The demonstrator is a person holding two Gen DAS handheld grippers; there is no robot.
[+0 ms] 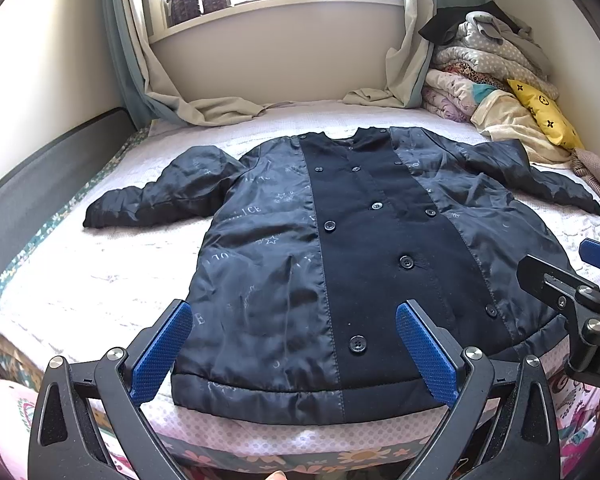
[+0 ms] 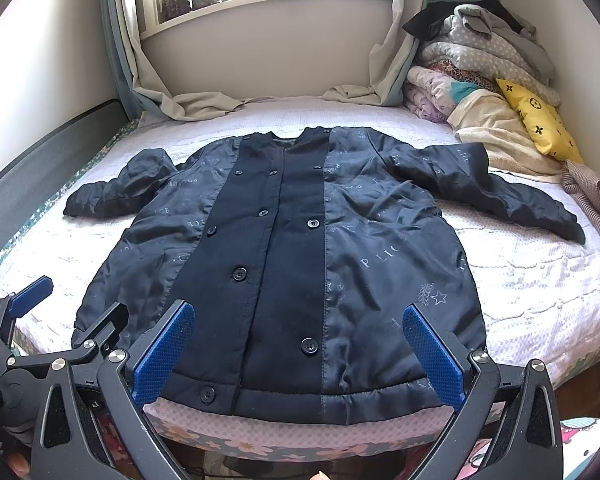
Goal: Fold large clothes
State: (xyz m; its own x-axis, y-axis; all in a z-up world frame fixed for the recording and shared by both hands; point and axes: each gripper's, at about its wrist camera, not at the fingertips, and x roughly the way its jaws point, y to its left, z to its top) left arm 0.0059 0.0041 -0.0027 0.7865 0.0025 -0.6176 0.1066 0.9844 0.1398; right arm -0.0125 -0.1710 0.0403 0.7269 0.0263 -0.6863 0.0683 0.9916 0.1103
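Dark buttoned coat (image 1: pixel 364 264) is lying flat, sleeves spread, hem reaching the bed's (image 1: pixel 80 280) near edge; both tongs (image 1: pixel 296 350) (image 2: pixel 300 350) are hovering released.

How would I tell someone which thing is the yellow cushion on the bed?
Start at the bed under the window and look to its far right corner, where a pile of folded bedding leans on the wall. The yellow cushion rests against that pile's near side, the only bright yellow piece, printed with small dark flower shapes.
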